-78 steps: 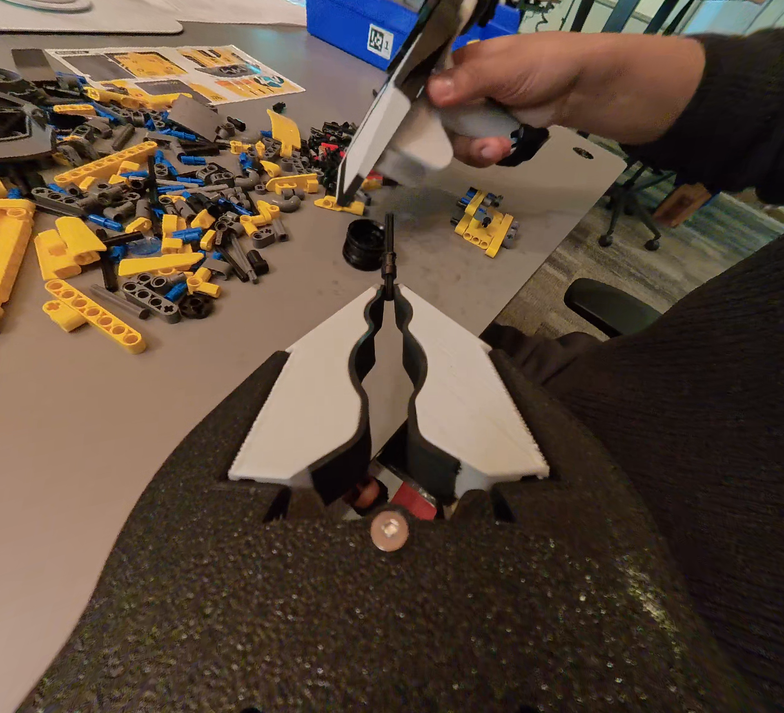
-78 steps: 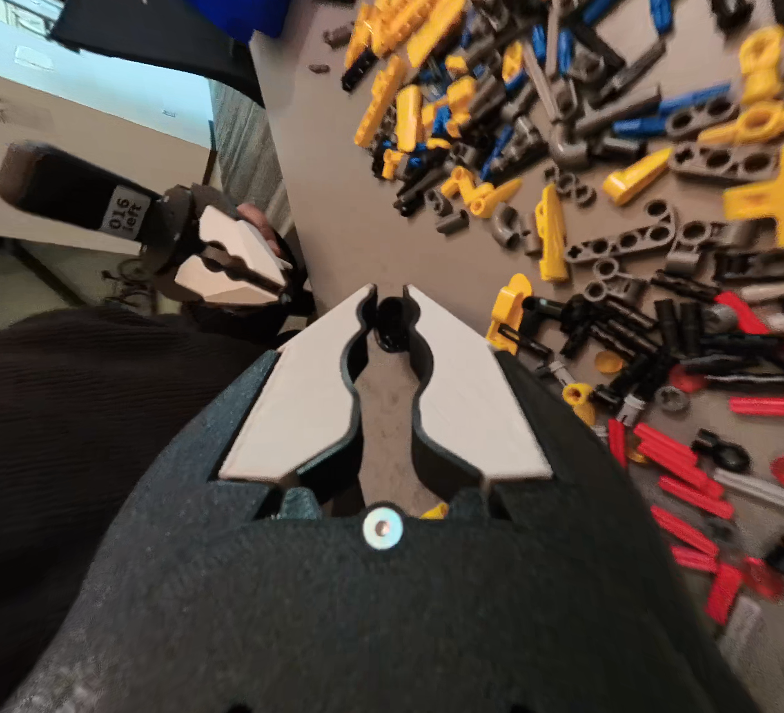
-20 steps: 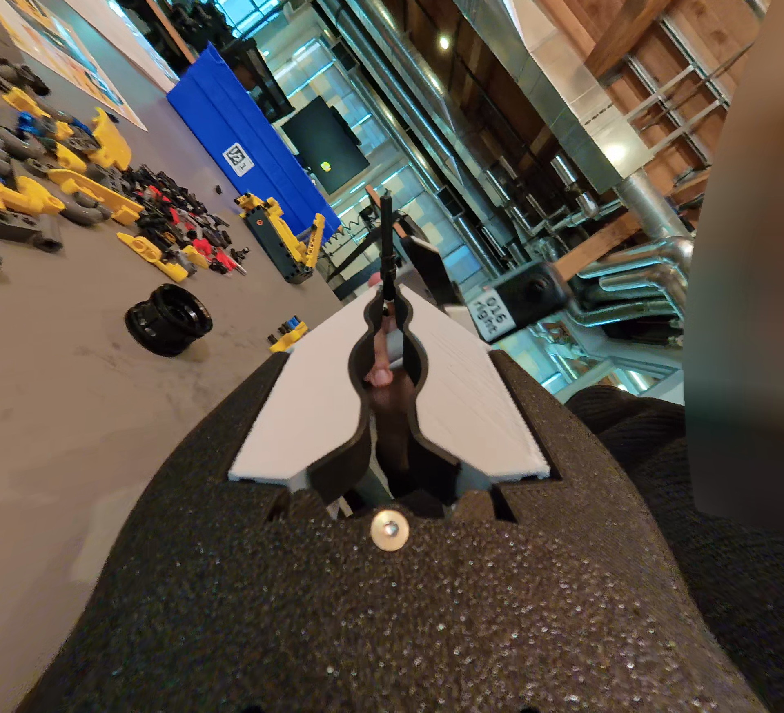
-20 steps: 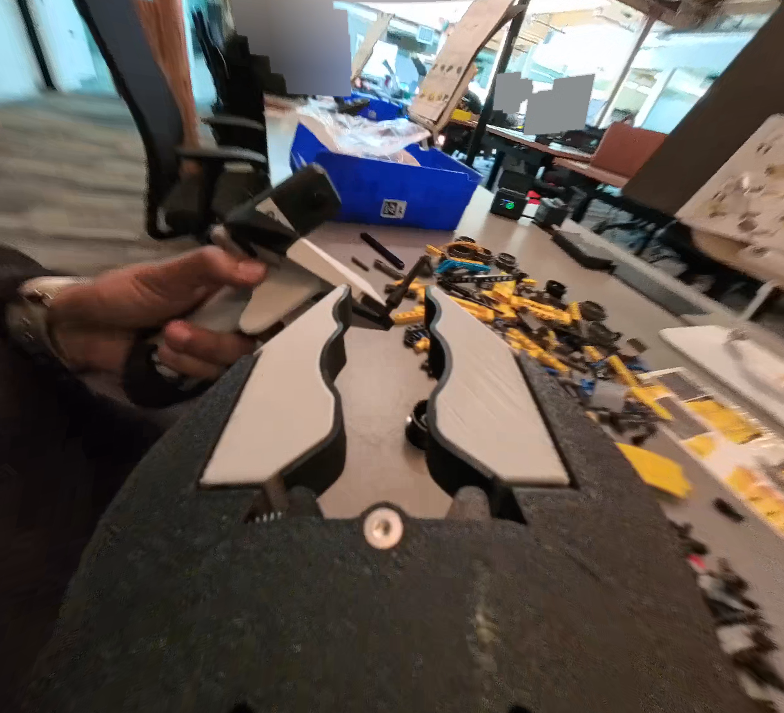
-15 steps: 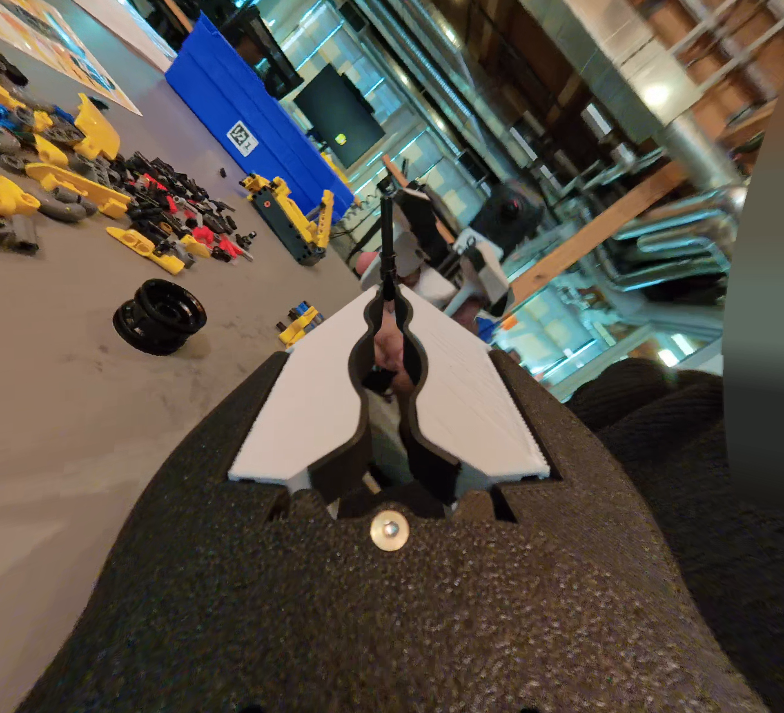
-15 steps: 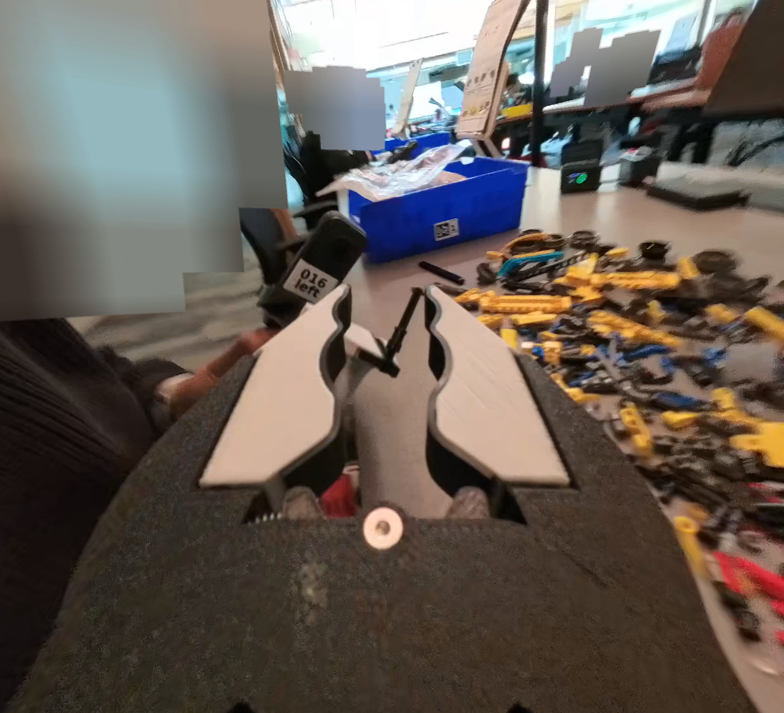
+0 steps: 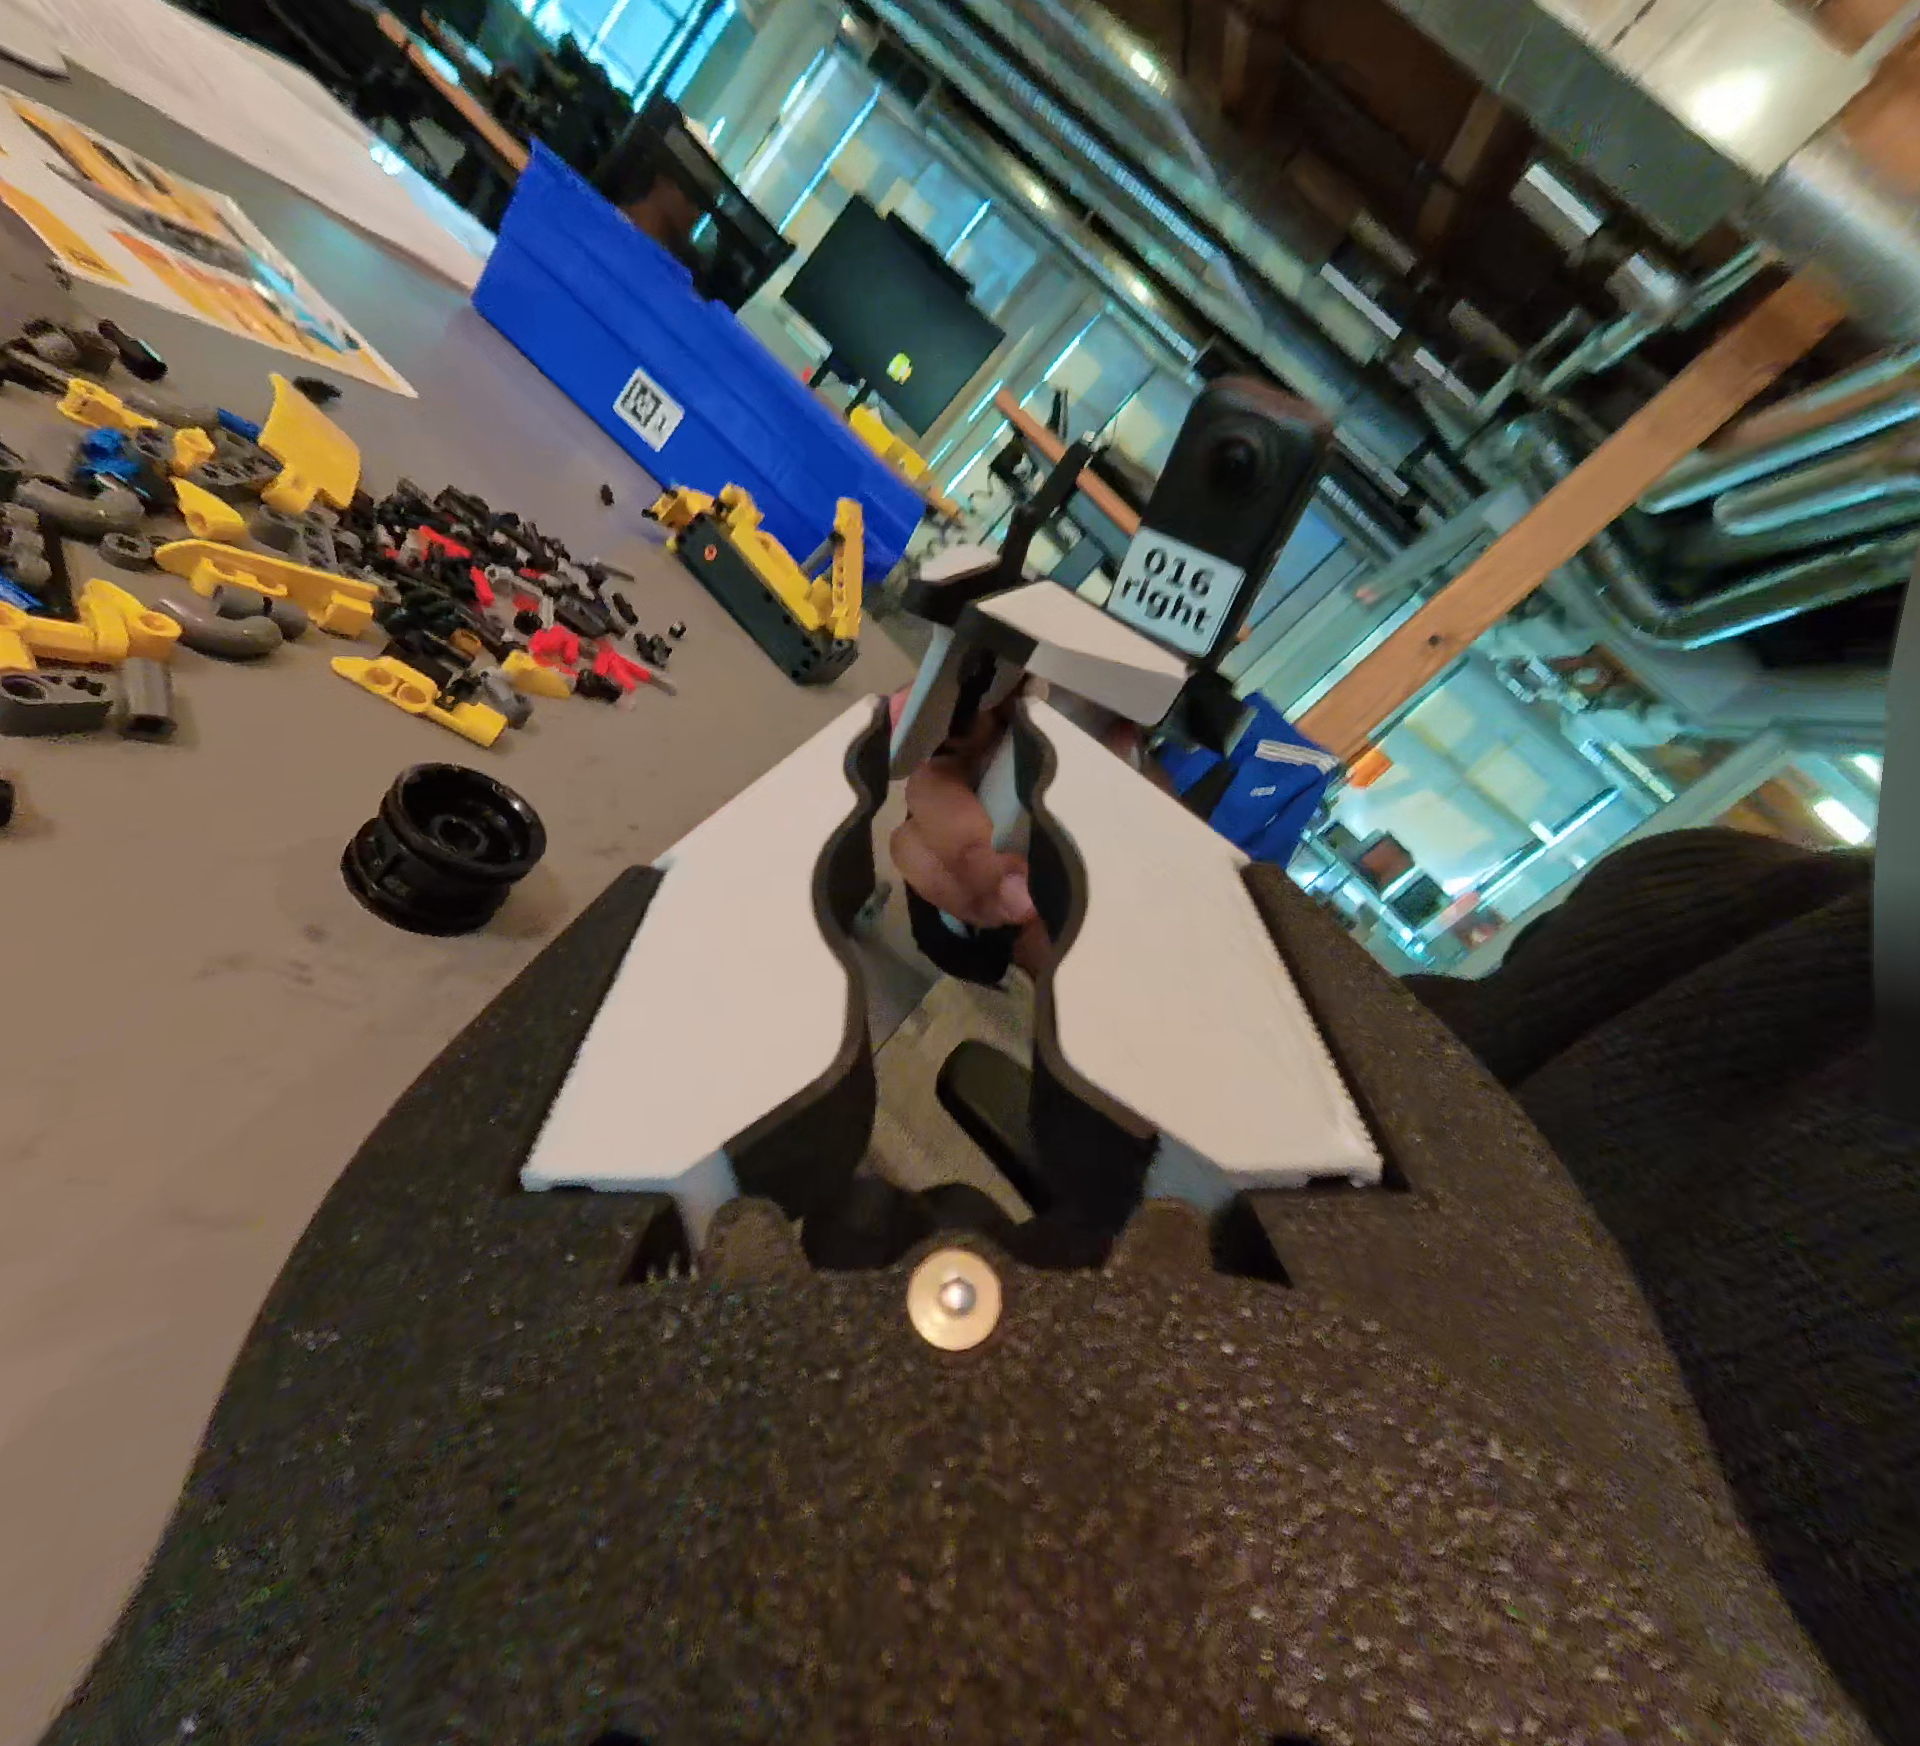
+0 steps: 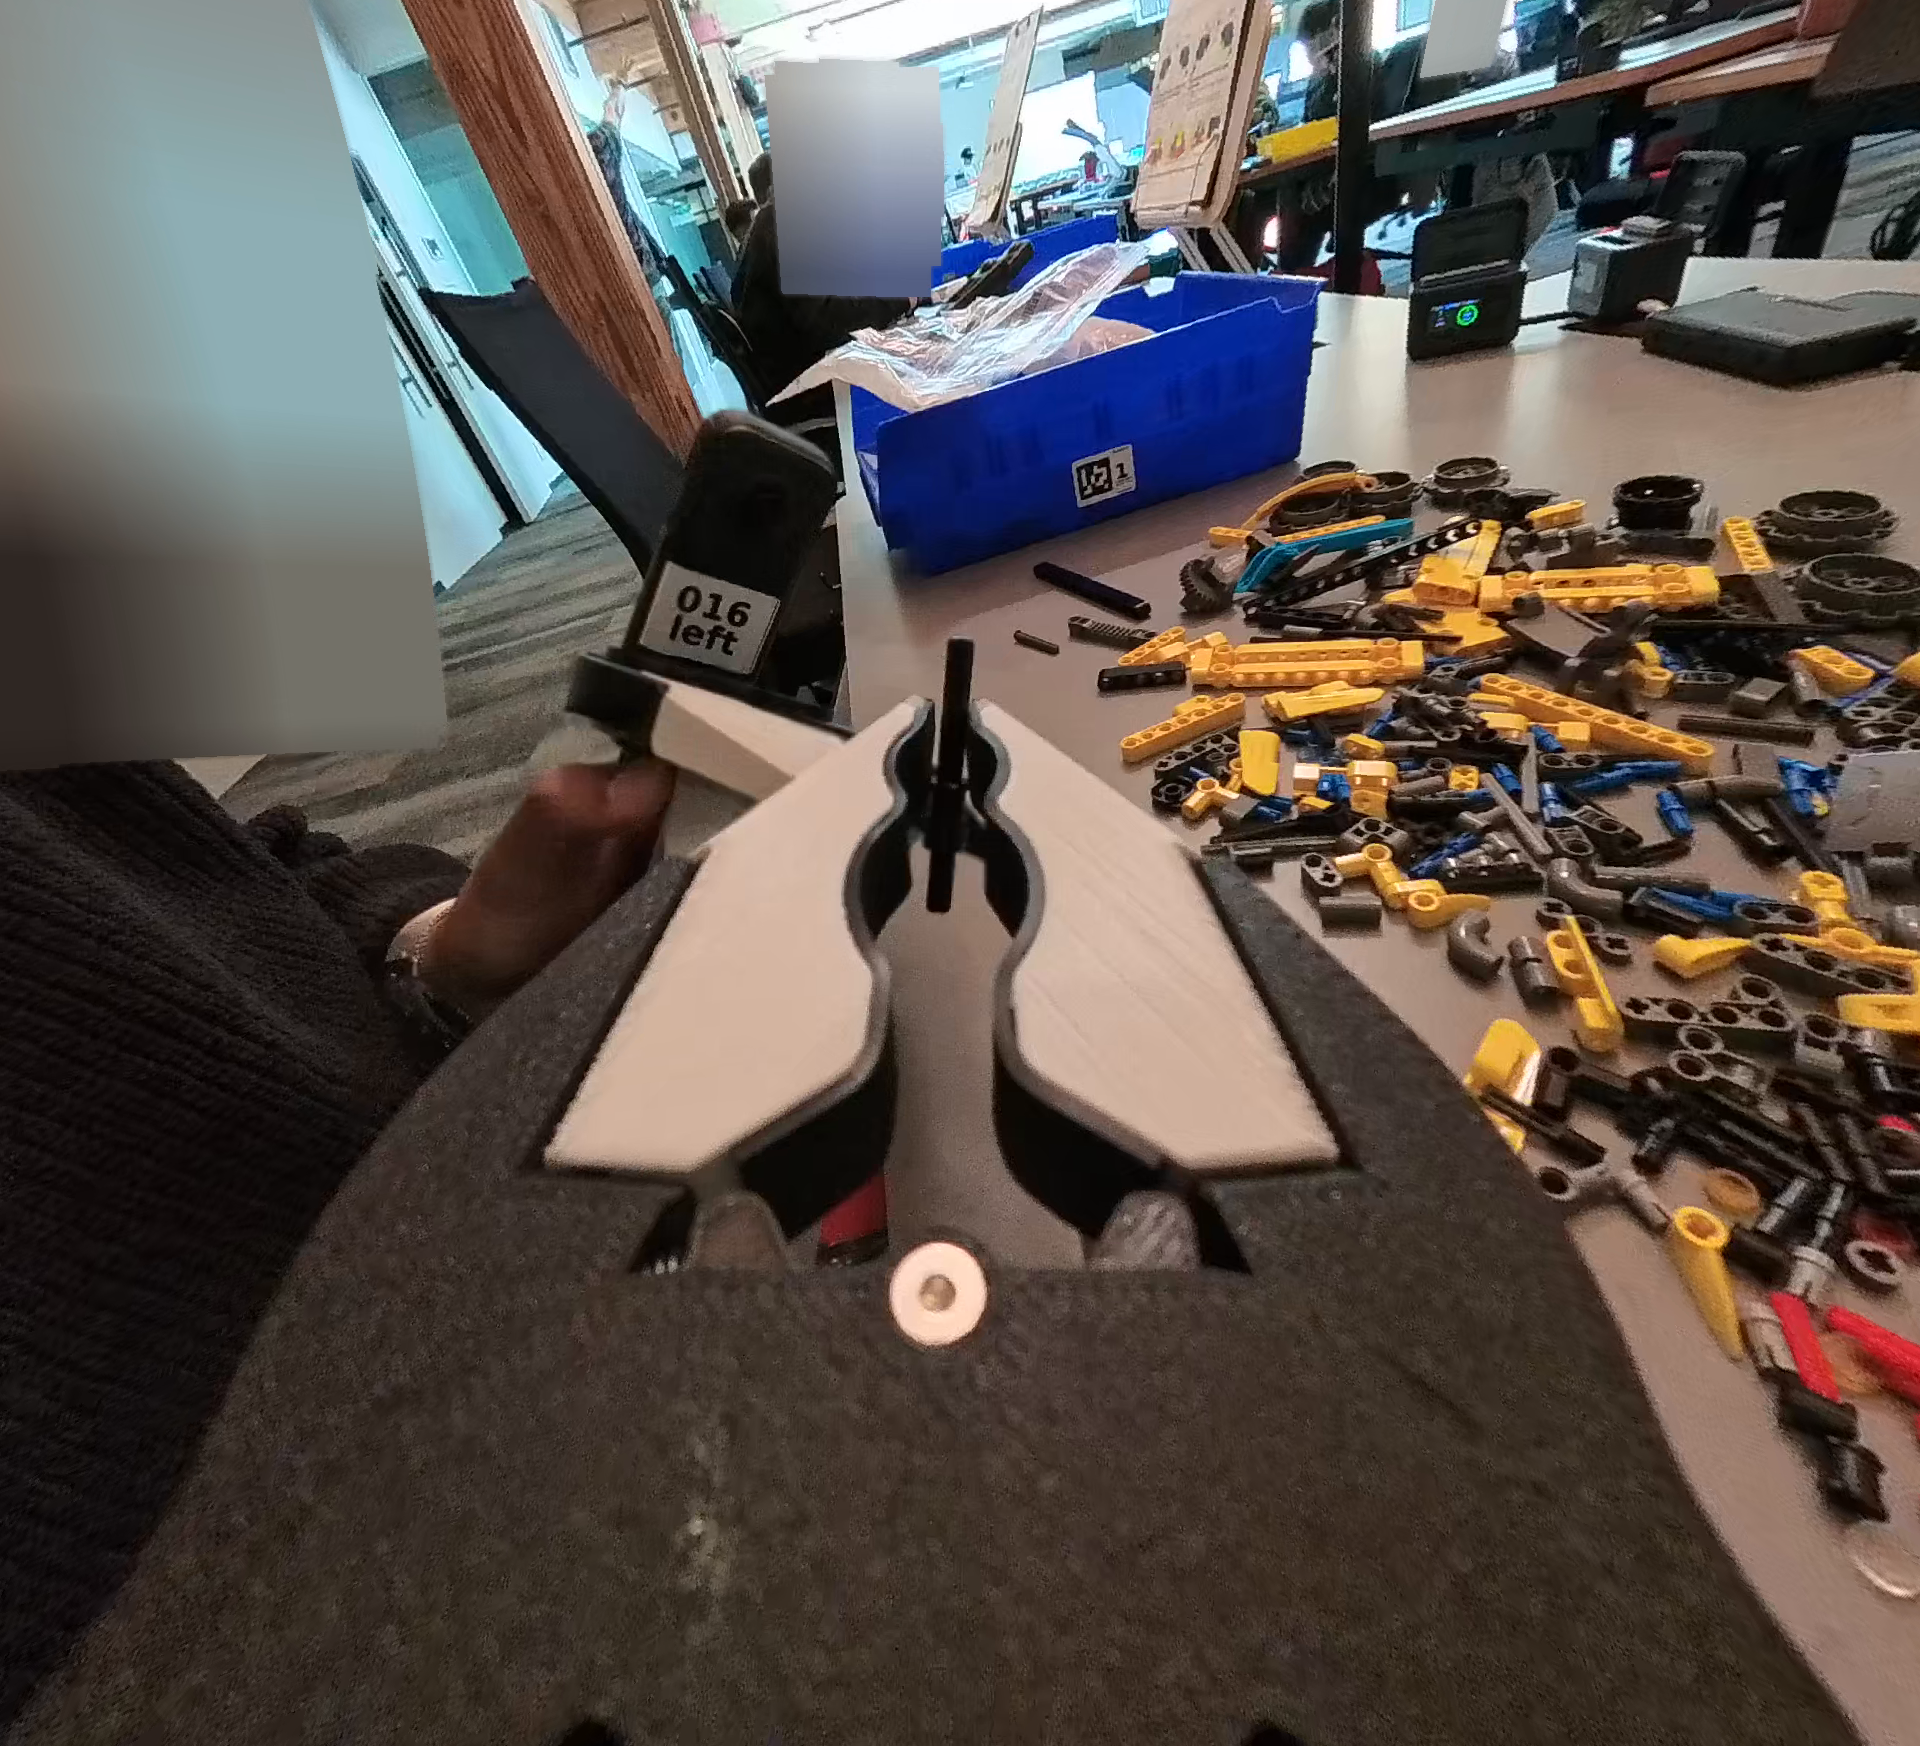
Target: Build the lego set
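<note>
The right gripper (image 8: 951, 740) is pinching a thin black axle (image 8: 948, 777) near its tips; the jaws are drawn together on it, with only the rod's width between them. The axle's long axis is running straight along the jaws: one end is poking out past the tips, the other is hanging back into the scalloped hollow between the fingers.

The left gripper (image 7: 951, 730) is sitting just left of the right jaws and a little behind their tips, nearly touching them, so of the two the right is the one on the axle. In the left wrist view, its own jaws are standing slightly apart with nothing clamped between them; through the gap the person's hand (image 7: 961, 849) on the other handle is showing, and the axle is jutting up beyond the left tips.

Right of the right jaws, loose building pieces (image 8: 1507, 761) are lying spread on the grey worktop (image 8: 1455, 377). Ahead and slightly right, a blue bin (image 8: 1081, 439) is standing. Left of the left jaws, a black wheel hub (image 7: 445, 847) is resting apart from the pile.
</note>
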A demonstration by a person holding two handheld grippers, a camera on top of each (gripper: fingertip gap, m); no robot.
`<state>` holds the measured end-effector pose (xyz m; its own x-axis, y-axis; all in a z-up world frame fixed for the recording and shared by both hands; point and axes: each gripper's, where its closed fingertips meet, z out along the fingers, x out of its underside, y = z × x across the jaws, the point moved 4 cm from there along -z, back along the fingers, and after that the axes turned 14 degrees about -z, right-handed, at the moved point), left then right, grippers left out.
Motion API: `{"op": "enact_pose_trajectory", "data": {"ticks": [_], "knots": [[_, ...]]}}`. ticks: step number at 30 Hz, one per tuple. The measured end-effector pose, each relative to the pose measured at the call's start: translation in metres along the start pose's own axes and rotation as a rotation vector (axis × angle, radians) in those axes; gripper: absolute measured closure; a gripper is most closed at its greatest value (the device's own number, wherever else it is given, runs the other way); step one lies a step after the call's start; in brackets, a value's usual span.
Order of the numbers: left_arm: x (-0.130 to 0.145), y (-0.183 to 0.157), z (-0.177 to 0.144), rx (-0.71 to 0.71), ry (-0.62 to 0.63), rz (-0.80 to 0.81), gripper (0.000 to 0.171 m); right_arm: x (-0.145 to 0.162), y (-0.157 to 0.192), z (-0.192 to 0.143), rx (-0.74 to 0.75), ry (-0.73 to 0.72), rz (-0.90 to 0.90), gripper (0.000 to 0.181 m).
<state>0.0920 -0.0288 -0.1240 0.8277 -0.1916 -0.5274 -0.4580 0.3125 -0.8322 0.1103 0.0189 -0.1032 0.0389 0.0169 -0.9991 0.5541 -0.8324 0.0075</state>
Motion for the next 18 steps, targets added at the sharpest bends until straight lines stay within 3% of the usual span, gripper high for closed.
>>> {"op": "enact_pose_trajectory", "data": {"ticks": [5,12,18], "knots": [[-0.016,-0.006,-0.015,0.037,-0.104,0.024,0.147,0.005,-0.008,-0.008,0.068,0.055,-0.061,0.176],[-0.016,-0.011,-0.014,-0.03,-0.084,0.129,0.147,0.027,0.006,0.002,0.084,0.311,-0.322,0.175],[-0.011,-0.015,-0.011,0.001,-0.046,0.102,0.147,0.022,0.02,0.014,0.029,0.275,-0.341,0.176]]}}
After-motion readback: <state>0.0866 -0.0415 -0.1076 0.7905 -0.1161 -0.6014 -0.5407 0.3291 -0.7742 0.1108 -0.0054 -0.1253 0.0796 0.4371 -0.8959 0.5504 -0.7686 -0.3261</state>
